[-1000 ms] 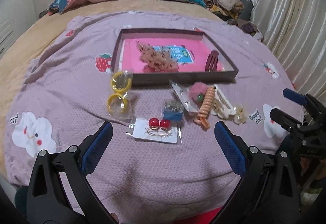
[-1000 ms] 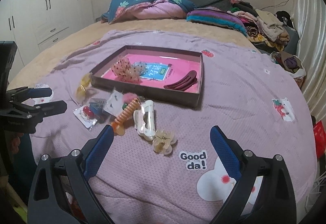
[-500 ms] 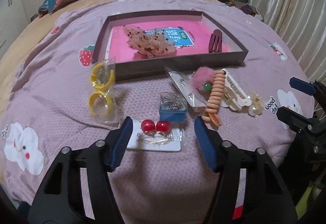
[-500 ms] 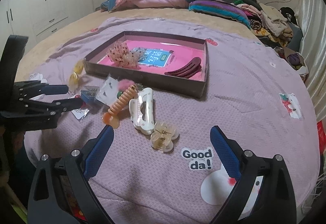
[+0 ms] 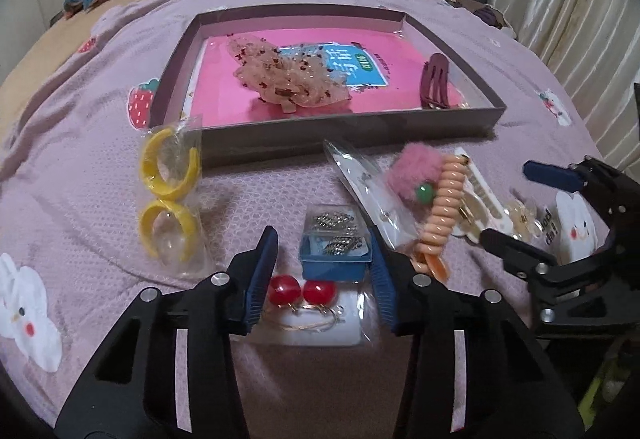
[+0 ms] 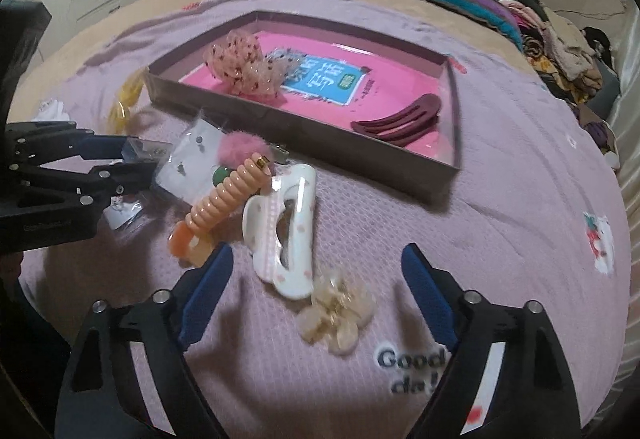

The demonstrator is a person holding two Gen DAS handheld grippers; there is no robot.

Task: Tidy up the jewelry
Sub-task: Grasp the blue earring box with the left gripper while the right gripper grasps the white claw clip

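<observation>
Closing my left gripper (image 5: 324,281) around the red earring card (image 5: 316,313); right gripper (image 6: 316,291), also narrowing, brackets the beige clip (image 6: 340,315); both need contact, then lifting to the box (image 5: 352,137).

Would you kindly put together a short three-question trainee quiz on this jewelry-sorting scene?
1. True or false: the dark red hair clip lies inside the shallow brown box.
2. Which lies between the left gripper pads: A) yellow hoop earrings, B) red ball earrings on a white card, C) pink pompom?
3. Fill in: the right gripper frames a white ____ clip.

Key: 1 true; 2 B; 3 claw.
</observation>
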